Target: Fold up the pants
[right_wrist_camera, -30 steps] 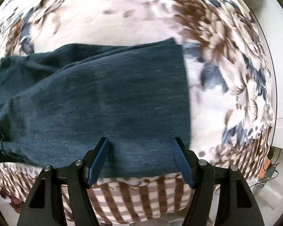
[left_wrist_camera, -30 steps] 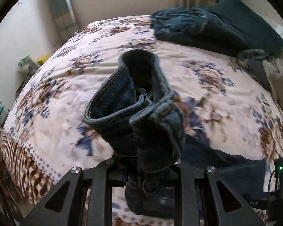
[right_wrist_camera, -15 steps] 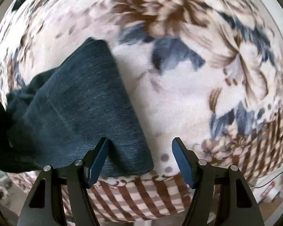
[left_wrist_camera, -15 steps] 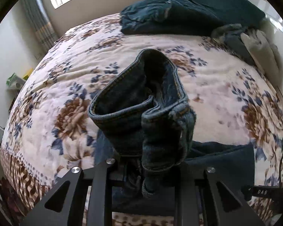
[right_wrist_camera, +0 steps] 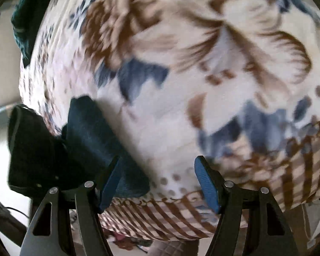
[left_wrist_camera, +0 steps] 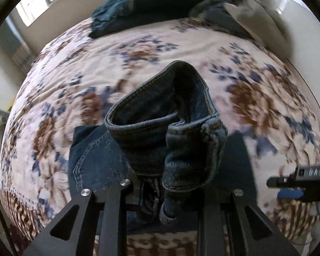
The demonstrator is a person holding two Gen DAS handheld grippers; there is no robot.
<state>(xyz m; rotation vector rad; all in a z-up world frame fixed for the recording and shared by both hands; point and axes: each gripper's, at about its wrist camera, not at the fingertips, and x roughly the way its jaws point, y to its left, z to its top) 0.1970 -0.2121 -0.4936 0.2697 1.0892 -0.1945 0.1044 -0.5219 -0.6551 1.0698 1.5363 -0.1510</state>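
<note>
Dark blue jeans lie on the flowered bed. My left gripper is shut on the bunched waistband, which stands up in a loop in front of its camera and hides the fingertips. The rest of the denim spreads flat below it. In the right wrist view my right gripper is open over bare blanket near the bed's edge, with nothing between its blue pads. The jeans lie to the left of its left finger and reach behind it. The right gripper also shows at the right edge of the left wrist view.
The bed's flowered blanket carries a heap of dark clothes at its far end and a pale garment at far right. The bed's checked border drops to the floor just under the right gripper.
The left gripper has carried the waistband across the bed, and more flat denim shows beneath it. The right gripper has slid off the trouser leg to the right, onto bare blanket.
</note>
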